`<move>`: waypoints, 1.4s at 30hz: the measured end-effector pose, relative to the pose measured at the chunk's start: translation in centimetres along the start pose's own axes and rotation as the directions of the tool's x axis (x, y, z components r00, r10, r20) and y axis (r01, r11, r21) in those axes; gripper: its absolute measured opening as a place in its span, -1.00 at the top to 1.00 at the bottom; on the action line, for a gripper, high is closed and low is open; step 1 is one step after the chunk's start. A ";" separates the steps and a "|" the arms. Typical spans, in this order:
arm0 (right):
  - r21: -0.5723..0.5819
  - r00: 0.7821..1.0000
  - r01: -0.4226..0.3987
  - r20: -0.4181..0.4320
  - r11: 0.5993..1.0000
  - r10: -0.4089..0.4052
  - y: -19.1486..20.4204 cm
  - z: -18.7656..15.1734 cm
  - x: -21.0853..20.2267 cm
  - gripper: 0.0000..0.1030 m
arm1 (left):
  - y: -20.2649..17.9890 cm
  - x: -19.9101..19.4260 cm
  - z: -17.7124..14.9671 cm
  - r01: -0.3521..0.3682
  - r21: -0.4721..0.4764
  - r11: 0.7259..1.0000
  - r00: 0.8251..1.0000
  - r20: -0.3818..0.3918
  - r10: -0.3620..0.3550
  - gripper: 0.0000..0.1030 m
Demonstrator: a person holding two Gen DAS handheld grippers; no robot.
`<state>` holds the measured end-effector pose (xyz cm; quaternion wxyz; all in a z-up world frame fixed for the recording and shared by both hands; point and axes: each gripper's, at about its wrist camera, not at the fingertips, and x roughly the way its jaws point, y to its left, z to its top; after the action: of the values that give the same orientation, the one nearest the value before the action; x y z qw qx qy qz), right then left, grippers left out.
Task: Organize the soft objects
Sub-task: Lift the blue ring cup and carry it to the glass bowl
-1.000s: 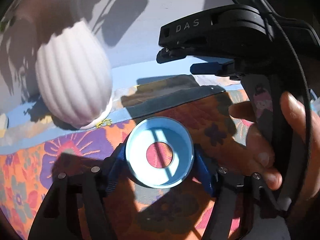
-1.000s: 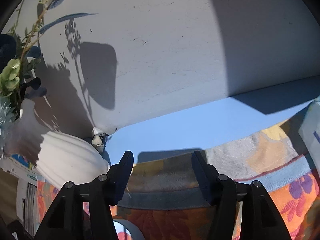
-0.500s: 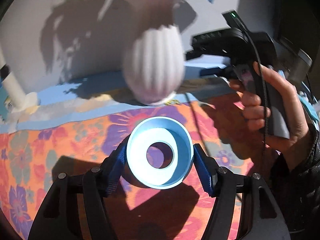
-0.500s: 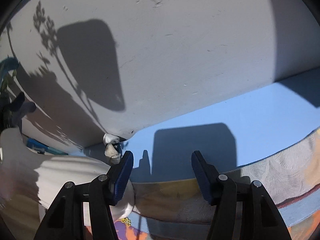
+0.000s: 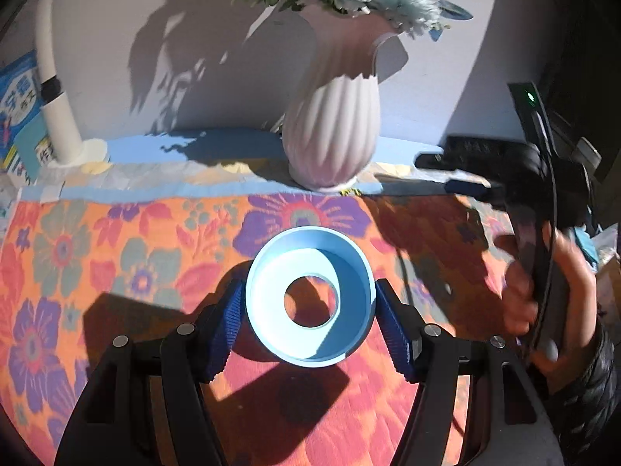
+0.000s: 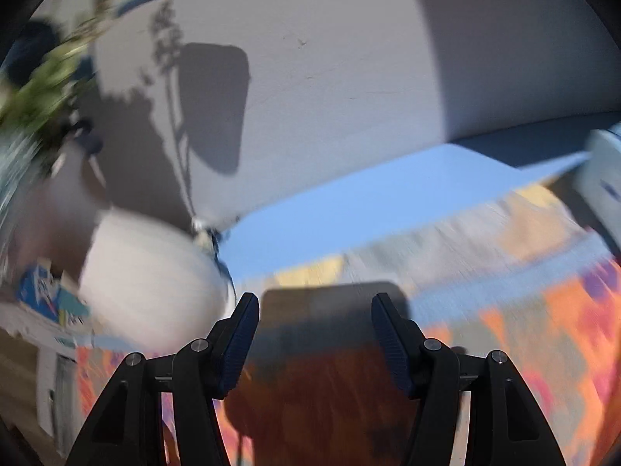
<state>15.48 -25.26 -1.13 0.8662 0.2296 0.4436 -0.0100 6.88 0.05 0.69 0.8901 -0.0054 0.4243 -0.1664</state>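
**Left tongs clamped on the blue ring**

My left gripper (image 5: pixel 310 322) is clamped on the pale blue ring (image 5: pixel 310 299), held above the floral tablecloth (image 5: pixel 116 256). My right gripper (image 6: pixel 314 338) has its jaws apart, gripping nothing. The ribbed white vase (image 5: pixel 333 132) of flowers stands beyond the ring, against the wall (image 5: pixel 116 39).

blue packaging (image 5: pixel 17 116), print too blurred to read
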 end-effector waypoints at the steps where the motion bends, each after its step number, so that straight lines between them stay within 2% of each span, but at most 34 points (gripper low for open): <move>1: -0.009 1.000 0.011 0.001 1.000 -0.011 0.1 -0.8 -0.8 -0.14 | 0.0 -0.5 -0.4 0.000 -0.005 1.000 1.000 0.001 0.000 -0.23; 7: -0.065 0.995 0.096 -0.031 0.993 -0.099 0.1 -7.1 -6.0 -0.14 | -0.7 -3.3 -2.6 -0.016 -0.016 1.000 1.000 0.012 0.017 -0.23; 15: -0.172 0.982 0.144 -0.096 0.974 -0.162 1.3 -15.4 -11.0 -0.14 | -3.1 -7.8 -5.6 0.006 0.001 1.000 0.999 0.045 -0.006 -0.23; 22: -0.202 0.964 0.192 -0.142 0.960 -0.223 -0.1 -19.6 -16.2 -0.14 | -7.6 -10.5 -8.1 0.035 0.067 0.997 0.998 0.053 -0.039 -0.23; 25: -0.210 0.959 0.196 -0.163 0.958 -0.232 -1.5 -21.1 -18.5 -0.15 | -9.6 -11.7 -9.0 0.075 0.094 0.993 0.994 0.068 -0.081 -0.23; 30: -0.195 0.945 0.253 -0.160 0.948 -0.285 -4.8 -22.0 -22.3 -0.15 | -14.4 -13.3 -10.4 0.132 0.166 0.977 0.987 0.074 -0.146 -0.23; 35: -0.133 0.932 0.327 -0.120 0.936 -0.343 -9.2 -21.9 -26.5 -0.16 | -19.5 -15.2 -10.8 0.197 0.266 0.944 0.970 0.085 -0.226 -0.23; 42: -0.019 0.916 0.400 -0.019 0.916 -0.401 -13.8 -19.8 -32.0 -0.16 | -25.7 -16.9 -8.3 0.270 0.349 0.898 0.941 0.100 -0.322 -0.23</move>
<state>-22.09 -35.55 8.33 0.8425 0.1277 0.4911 -0.1812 -16.82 -18.05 12.01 0.8728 0.0662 0.3140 -0.3677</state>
